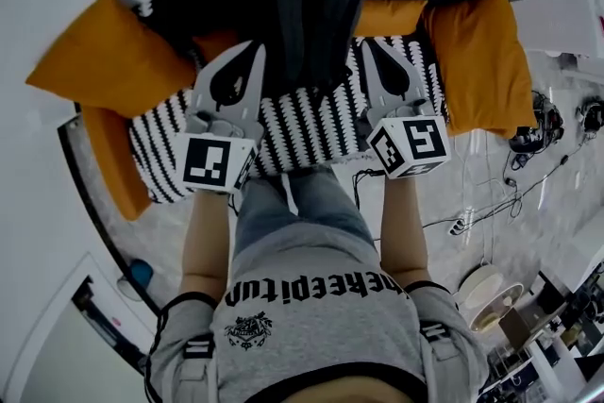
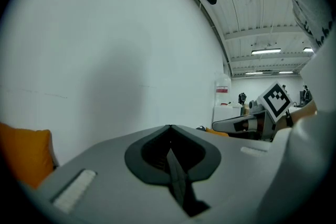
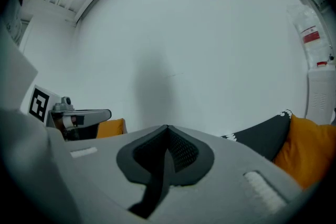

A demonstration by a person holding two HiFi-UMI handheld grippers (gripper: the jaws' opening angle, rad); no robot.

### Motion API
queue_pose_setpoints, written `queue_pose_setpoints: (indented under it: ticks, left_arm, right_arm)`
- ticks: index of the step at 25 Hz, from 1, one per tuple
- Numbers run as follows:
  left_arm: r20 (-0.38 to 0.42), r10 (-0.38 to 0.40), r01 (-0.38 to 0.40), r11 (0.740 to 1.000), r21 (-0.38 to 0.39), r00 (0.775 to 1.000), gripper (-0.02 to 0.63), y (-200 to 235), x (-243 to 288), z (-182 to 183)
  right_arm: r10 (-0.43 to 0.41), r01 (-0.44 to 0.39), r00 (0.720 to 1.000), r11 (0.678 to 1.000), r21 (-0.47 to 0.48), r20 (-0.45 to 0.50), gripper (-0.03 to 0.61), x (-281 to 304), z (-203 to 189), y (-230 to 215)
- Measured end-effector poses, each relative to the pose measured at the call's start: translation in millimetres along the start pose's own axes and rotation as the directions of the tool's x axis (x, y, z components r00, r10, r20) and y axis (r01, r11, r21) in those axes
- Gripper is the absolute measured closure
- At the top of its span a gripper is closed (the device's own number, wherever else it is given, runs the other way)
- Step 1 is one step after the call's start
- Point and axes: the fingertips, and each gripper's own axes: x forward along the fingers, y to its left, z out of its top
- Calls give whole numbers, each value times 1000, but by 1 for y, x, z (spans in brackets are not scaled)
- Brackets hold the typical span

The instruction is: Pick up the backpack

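Squarely in front of the black-and-white patterned sofa, a person holds both tools out over its seat. Between them, against the sofa's middle, the black fabric backpack is upright; whether its base rests on the seat I cannot tell. The left gripper lies along the backpack's left flank, above the left half of the sofa's seat. Its fingers are pressed fully together, gripping the backpack by a dark strap that runs back through the opening in the jaws. The right gripper mirrors it above the right half of the sofa's seat. Its fingers are likewise closed tight, with a dark mesh-backed strap pinched between them. One plump orange cushion sits at the sofa's left end and another orange cushion at its right end. A plain white wall rises behind the sofa.
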Motion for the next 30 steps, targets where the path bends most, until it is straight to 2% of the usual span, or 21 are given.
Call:
queue_pose_setpoints:
  ticks: [6,13,16,21,27,30]
  left_arm:
    - [-29,11,-12,1000,-24,1000,594,0,1,-17]
    - [-23,13,-14,998,-62,1000,594,-2,9,-34]
    - [-58,4,-7,998,-61,998,594,-4,11,-46]
    - [-82,-3,-2,998,-63,997,594,-7,21,-55]
    - [-66,-4,-1,997,-78,998,594,-8,25,-58]
    - [-72,2,-8,997,-73,997,594,-6,22,-61]
  right_arm:
    - [36,-32,996,998,48,-82,574,22,-35,-17]
    - [63,-43,984,992,121,-167,521,49,-81,-45]
    - [84,-60,975,991,124,-204,494,60,-100,-55]
    - [143,-110,952,985,136,-269,445,80,-130,-72]
    - [176,-127,916,979,157,-360,428,102,-167,-91]
    - [187,-124,896,976,177,-403,398,111,-187,-96]
